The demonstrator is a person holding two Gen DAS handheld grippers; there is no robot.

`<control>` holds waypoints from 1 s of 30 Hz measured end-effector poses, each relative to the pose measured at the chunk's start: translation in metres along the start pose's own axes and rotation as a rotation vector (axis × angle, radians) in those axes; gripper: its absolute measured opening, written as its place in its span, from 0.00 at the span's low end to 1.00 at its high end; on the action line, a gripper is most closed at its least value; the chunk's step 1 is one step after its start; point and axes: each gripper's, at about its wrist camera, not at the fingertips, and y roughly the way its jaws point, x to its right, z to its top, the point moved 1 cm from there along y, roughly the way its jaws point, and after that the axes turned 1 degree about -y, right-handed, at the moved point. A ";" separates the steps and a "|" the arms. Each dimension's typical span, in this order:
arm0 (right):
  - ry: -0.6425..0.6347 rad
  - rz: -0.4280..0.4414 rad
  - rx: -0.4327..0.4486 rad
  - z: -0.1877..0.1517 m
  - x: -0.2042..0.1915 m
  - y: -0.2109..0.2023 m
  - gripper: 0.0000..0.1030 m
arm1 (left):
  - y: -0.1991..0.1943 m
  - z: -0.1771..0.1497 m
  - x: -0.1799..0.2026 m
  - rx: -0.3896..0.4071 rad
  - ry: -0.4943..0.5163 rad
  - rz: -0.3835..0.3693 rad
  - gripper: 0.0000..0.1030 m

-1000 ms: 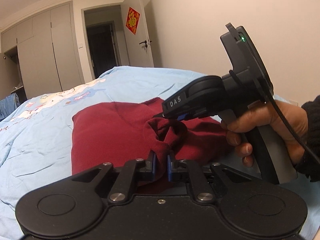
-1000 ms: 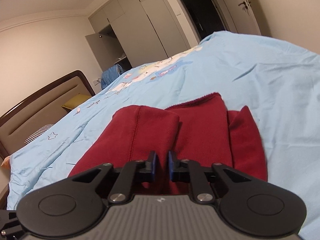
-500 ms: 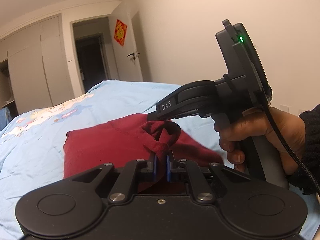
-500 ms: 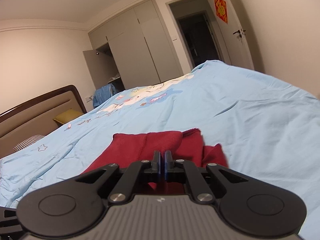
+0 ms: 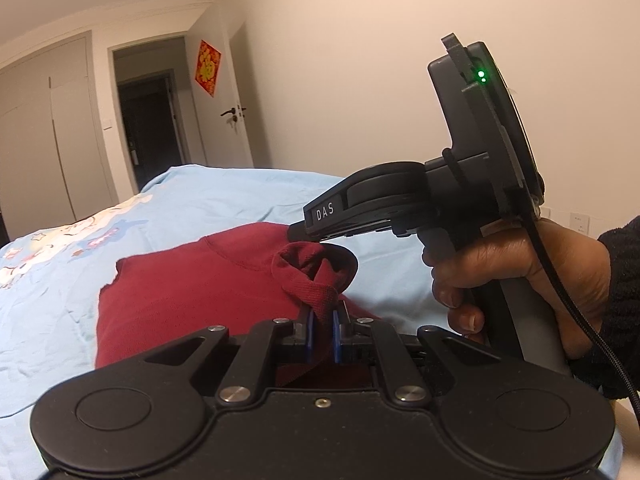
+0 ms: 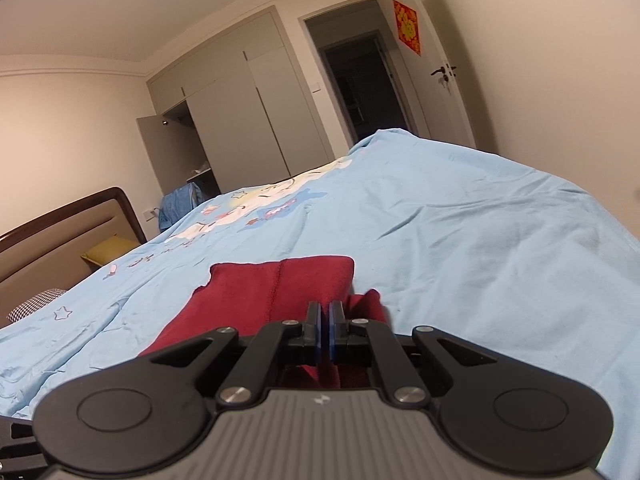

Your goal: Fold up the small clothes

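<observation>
Where right tool (image 5: pixel 296 236) grips garment (image 5: pixel 192 288) — label (white) reads "DAS".

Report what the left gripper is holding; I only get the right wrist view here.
Observer: The left gripper has its jaws shut on a bunched fold of the red garment, which is raised off the blue bedspread.
Operator: Describe the cloth between the two grippers.
Observer: It forms an open loop from the left jaws up to the tip of the right gripper, which looks shut on it.
Operator: Check my unit's status light.
Observer: A green light glows on the right gripper's upright back, above the hand that grips its handle.
</observation>
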 end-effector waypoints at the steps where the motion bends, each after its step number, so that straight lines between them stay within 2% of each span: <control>1: 0.009 -0.006 -0.003 -0.002 0.003 0.000 0.04 | 0.002 0.000 0.000 -0.003 0.003 -0.007 0.08; 16: 0.066 -0.062 -0.076 -0.025 0.025 0.011 0.04 | 0.027 0.004 -0.007 -0.041 -0.010 -0.050 0.10; 22: 0.059 -0.066 -0.091 -0.028 0.026 0.015 0.04 | 0.027 0.002 -0.012 -0.041 -0.045 -0.066 0.17; 25: 0.059 -0.067 -0.096 -0.030 0.028 0.016 0.05 | 0.025 0.003 -0.016 -0.034 -0.062 -0.077 0.23; 28: 0.063 -0.068 -0.100 -0.031 0.028 0.016 0.07 | 0.020 0.005 -0.026 -0.024 -0.116 -0.088 0.37; 30: 0.073 -0.069 -0.101 -0.031 0.030 0.015 0.12 | 0.017 0.007 -0.035 -0.018 -0.162 -0.086 0.53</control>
